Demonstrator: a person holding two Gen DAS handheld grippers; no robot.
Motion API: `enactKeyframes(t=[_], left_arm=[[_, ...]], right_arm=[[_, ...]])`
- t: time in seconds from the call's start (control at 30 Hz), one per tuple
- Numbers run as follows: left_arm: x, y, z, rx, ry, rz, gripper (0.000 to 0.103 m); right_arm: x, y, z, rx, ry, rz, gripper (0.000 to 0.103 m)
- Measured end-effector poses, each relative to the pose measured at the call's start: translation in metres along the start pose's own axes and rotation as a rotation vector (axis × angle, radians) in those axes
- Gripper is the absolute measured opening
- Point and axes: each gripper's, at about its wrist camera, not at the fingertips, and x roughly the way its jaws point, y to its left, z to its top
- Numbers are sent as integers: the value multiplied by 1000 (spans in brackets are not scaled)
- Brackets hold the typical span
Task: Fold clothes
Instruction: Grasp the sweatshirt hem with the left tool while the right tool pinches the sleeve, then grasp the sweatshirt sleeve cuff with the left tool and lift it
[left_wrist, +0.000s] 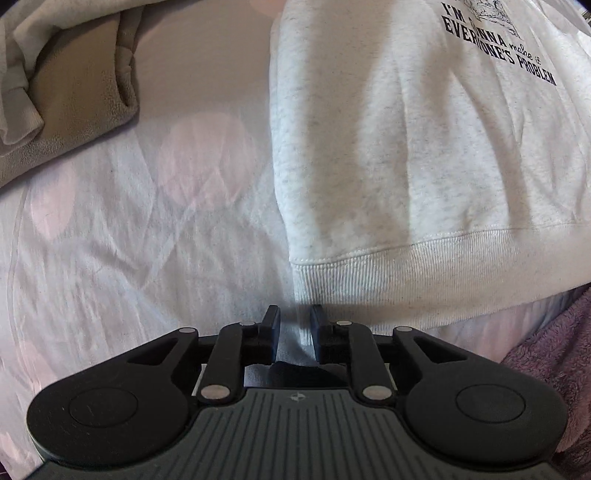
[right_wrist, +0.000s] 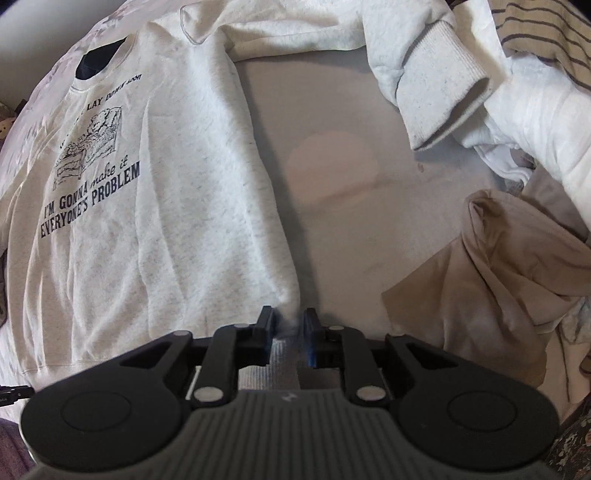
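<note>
A light grey sweatshirt (left_wrist: 406, 147) with dark printed text lies flat, front up, on a pale bedsheet (left_wrist: 129, 240). My left gripper (left_wrist: 294, 328) is shut on the bottom-left corner of its ribbed hem. In the right wrist view the same sweatshirt (right_wrist: 166, 221) spreads up and to the left, its dark neck opening at the far top left. My right gripper (right_wrist: 288, 328) is shut on the bottom-right hem corner, with ribbed fabric between the fingers. One sleeve (right_wrist: 436, 88) lies bent across the top right, cuff open.
A beige garment (left_wrist: 74, 85) lies crumpled at the top left of the left wrist view. A tan garment (right_wrist: 498, 288), white clothes (right_wrist: 535, 122) and a striped cloth (right_wrist: 550, 33) pile at the right. A purple fuzzy blanket (left_wrist: 554, 362) lies by the near edge.
</note>
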Motion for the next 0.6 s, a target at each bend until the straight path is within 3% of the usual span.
enactKeyframes(t=[0.07, 0.2, 0.37, 0.47, 0.53, 0.6], left_arm=[[-14, 7, -6, -23, -68, -37, 17], [-59, 28, -23, -37, -265, -94, 31], [-105, 61, -23, -53, -453, 35, 31], [-111, 85, -13, -86, -523, 99, 32], [-107, 96, -10, -102, -561, 127, 45], [-103, 108, -6, -119, -600, 155, 48]], right_arm=[[-9, 4, -4, -5, -63, -29, 29], [-36, 10, -15, -25, -246, -57, 45], [-54, 19, -20, 5, -384, 12, 52], [-49, 33, -20, 2, -403, 31, 61], [-41, 49, -18, -40, -406, -4, 61], [-40, 47, -18, -47, -409, -4, 61]])
